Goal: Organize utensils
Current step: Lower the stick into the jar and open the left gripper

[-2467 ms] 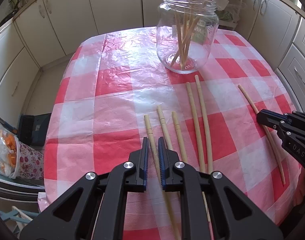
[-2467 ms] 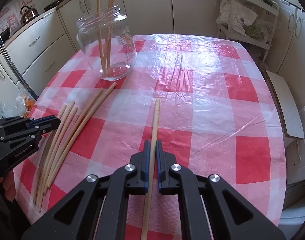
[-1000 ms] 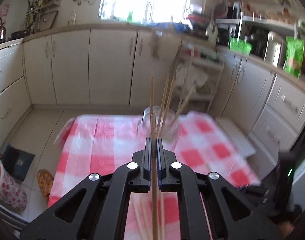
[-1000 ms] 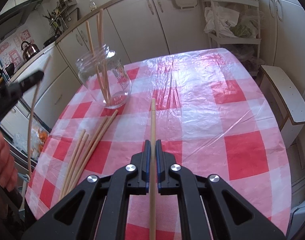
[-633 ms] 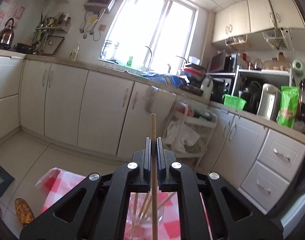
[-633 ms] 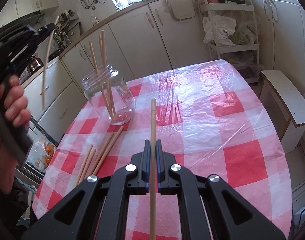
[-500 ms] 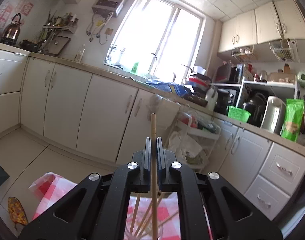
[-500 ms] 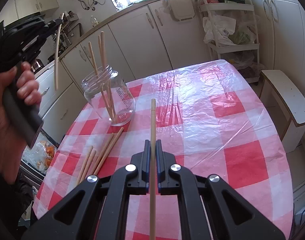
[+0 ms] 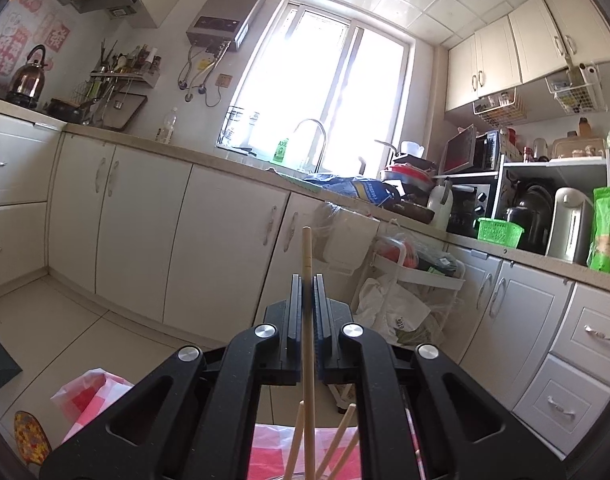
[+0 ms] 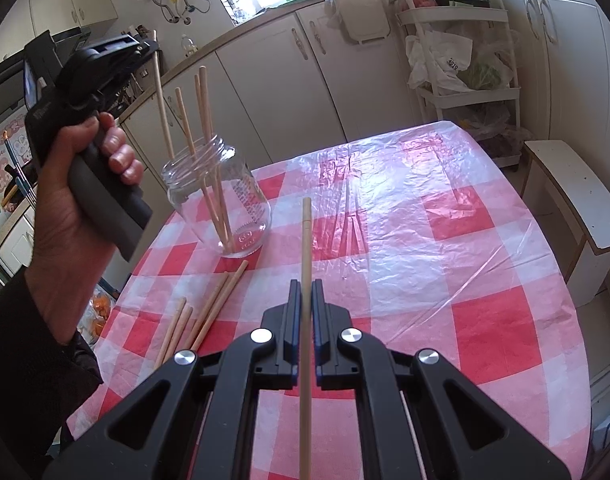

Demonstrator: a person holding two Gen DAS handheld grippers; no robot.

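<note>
My left gripper [image 9: 307,280] is shut on a wooden chopstick [image 9: 308,352] that hangs nearly upright. In the right wrist view that left gripper [image 10: 147,46] is held high over the glass jar [image 10: 225,200], the chopstick's [image 10: 163,108] lower end just above the jar's mouth. Three chopsticks [image 10: 203,120] stand in the jar. My right gripper [image 10: 305,284] is shut on another chopstick [image 10: 305,320], raised above the checked tablecloth [image 10: 425,260]. Several loose chopsticks [image 10: 209,312] lie on the cloth in front of the jar.
A person's hand [image 10: 73,184] and dark sleeve hold the left gripper's handle at the left. Cream cabinets [image 10: 285,92] and a white trolley [image 10: 465,60] with bags stand behind the table. A white bench [image 10: 573,188] is at the right edge.
The left gripper has tilted up to level and carried its chopstick rightward to above the jar's mouth. The right gripper has kept its chopstick still over the table.
</note>
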